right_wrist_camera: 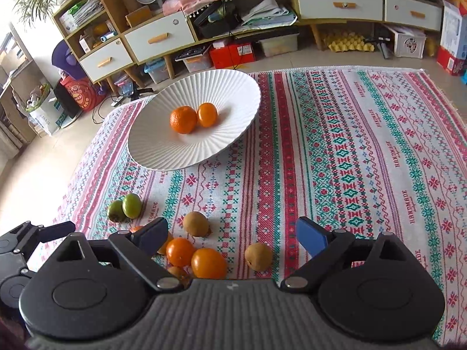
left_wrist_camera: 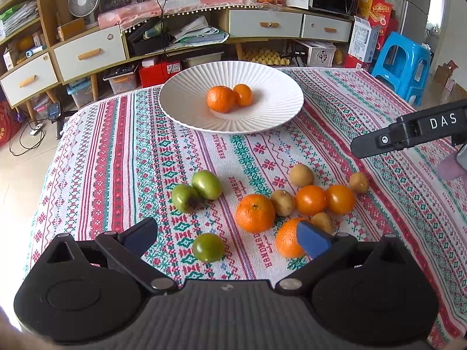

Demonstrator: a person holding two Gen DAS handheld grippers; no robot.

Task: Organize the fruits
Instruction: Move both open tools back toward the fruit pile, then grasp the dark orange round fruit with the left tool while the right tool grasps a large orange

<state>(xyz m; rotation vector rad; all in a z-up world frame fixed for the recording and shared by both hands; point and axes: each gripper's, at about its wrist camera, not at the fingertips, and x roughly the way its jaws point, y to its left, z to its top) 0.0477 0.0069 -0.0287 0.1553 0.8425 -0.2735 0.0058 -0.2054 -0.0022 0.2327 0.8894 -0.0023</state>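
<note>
both my tongs (left_wrist_camera: 227, 237) (right_wrist_camera: 232, 236) are spread wide and empty; the packed oranges (left_wrist_camera: 255, 213) could roll off the counter (left_wrist_camera: 364, 110) if I bump them

"DAS" on right gripper (left_wrist_camera: 408, 134); "HANDMADE" woven into tablecloth (right_wrist_camera: 364, 145).

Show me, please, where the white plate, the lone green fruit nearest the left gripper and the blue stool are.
white plate (left_wrist_camera: 186, 116), left wrist view, on the bare ribbed rim at the left.
green fruit (left_wrist_camera: 208, 247), left wrist view, on the middle of its skin.
blue stool (left_wrist_camera: 401, 64), left wrist view, on its front.
</note>
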